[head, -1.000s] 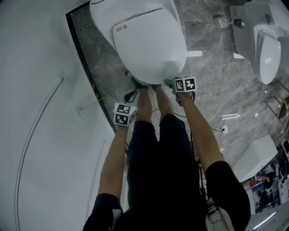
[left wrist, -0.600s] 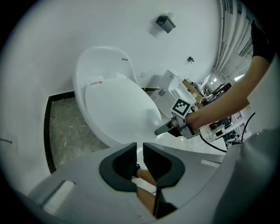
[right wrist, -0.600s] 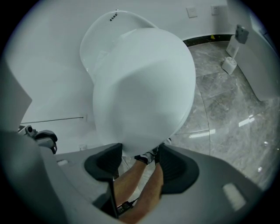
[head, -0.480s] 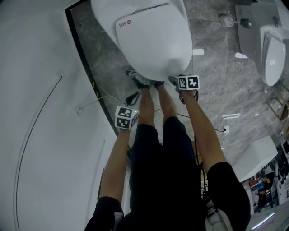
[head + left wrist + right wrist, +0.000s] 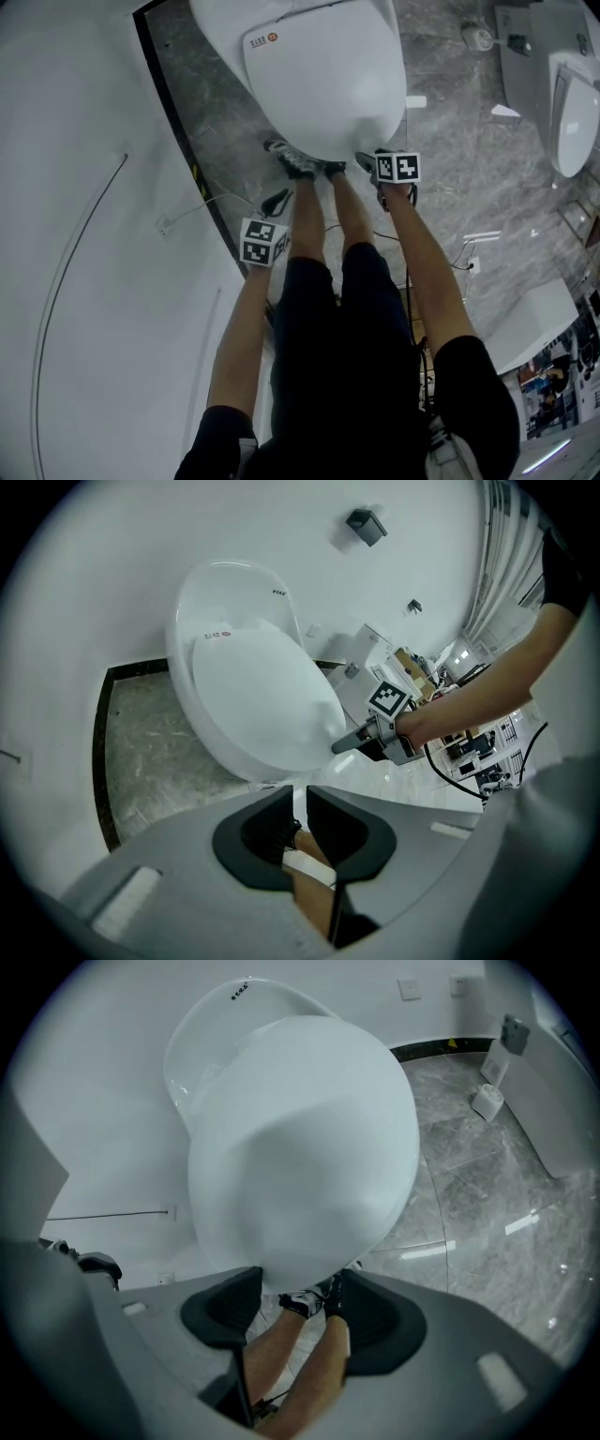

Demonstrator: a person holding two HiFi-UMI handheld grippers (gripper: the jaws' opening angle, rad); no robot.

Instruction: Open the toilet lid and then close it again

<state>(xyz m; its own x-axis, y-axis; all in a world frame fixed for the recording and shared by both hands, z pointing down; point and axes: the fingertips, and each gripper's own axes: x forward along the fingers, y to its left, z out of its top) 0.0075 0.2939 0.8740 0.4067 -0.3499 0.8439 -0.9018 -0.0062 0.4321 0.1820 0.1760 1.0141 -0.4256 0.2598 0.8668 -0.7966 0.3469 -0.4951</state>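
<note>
The white toilet (image 5: pixel 323 75) stands at the top of the head view with its lid (image 5: pixel 262 705) down. My right gripper (image 5: pixel 367 161) is at the lid's front right edge. Its jaws stand wide open in the right gripper view (image 5: pixel 298 1279), and the lid's front rim (image 5: pixel 300 1241) lies just ahead of the tips, untouched. My left gripper (image 5: pixel 275 201) hangs lower left of the bowl, apart from it. In the left gripper view (image 5: pixel 301 794) its jaws are a narrow slit apart with nothing between them. That view also shows the right gripper (image 5: pixel 361 744) by the rim.
The person's shoes (image 5: pixel 300 164) stand just under the bowl's front, on grey marble floor (image 5: pixel 450 187). A white curved wall (image 5: pixel 94 234) fills the left. Another white fixture (image 5: pixel 574 112) stands far right, and cables (image 5: pixel 464 253) trail on the floor.
Both grippers have sunk a little, the right one closing in on the lid's front edge. The lid stays down and neither gripper's jaws have changed.
</note>
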